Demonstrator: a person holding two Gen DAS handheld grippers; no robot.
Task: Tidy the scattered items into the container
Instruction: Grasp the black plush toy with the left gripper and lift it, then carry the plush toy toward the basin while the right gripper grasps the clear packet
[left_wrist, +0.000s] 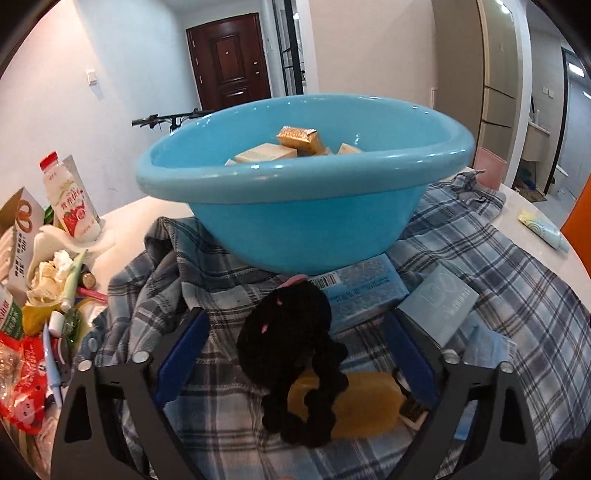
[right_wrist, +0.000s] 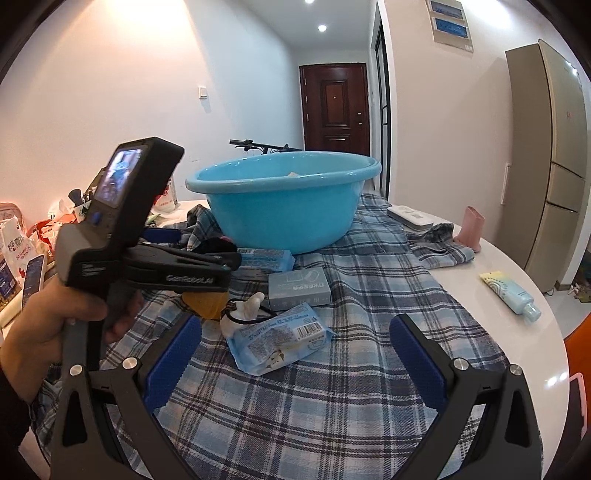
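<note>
Left wrist view: the left gripper (left_wrist: 295, 354) stands with its jaws apart around a black knitted item (left_wrist: 291, 354); the blue pads do not touch it. The item lies on a yellow sponge (left_wrist: 362, 410) on the plaid cloth (left_wrist: 517, 295), just before the blue basin (left_wrist: 306, 206). The basin holds a gold packet (left_wrist: 301, 138) and pale boxes. A light-blue box (left_wrist: 437, 304) lies beside the right finger.

Right wrist view: the right gripper (right_wrist: 295, 354) is released, holding nothing, above the cloth near the table's front edge. A wipes packet (right_wrist: 279, 339) lies between its fingers. A tube (right_wrist: 511, 291) rests near the table's right edge. A hand (right_wrist: 48, 321) holds the left gripper.
</note>
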